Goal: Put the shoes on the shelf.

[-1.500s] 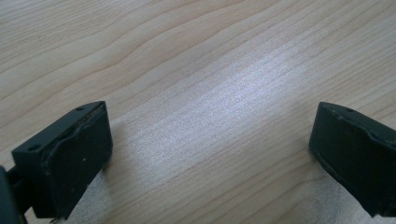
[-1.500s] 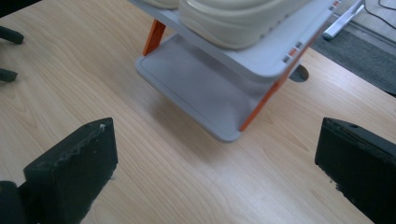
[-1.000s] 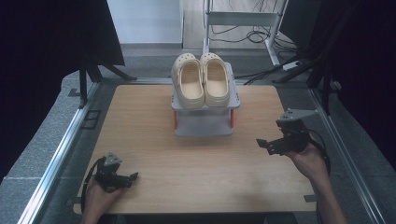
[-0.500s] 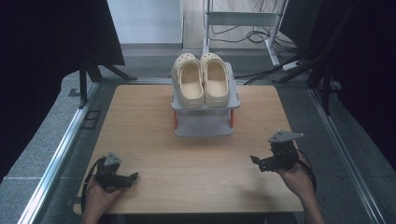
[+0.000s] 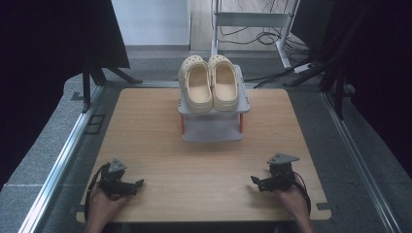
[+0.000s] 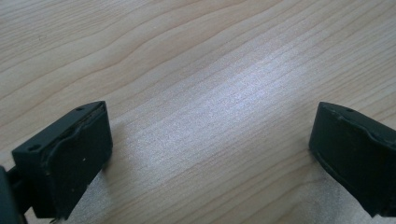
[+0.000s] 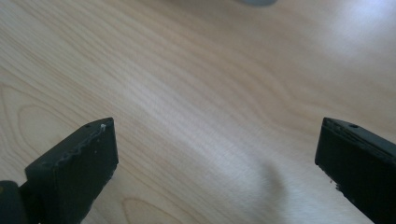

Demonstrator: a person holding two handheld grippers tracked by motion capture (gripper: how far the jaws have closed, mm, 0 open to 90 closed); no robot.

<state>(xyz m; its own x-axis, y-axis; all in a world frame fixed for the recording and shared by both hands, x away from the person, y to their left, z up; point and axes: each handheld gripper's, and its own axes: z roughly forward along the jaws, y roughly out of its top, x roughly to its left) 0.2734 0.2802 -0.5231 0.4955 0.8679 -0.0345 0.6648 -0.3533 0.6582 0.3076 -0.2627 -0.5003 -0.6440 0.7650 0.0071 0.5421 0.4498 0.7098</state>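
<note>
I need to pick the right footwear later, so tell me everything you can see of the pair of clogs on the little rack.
The pair of cream clogs looks like moulded foam or rubber. They lie side by side, touching, soles down, toes pointing away from the person, with vent holes across the toe caps and open insoles facing up. They rest on the top shelf of the small grey shoe rack at the far middle of the wooden table. Neither gripper touches them.
</note>
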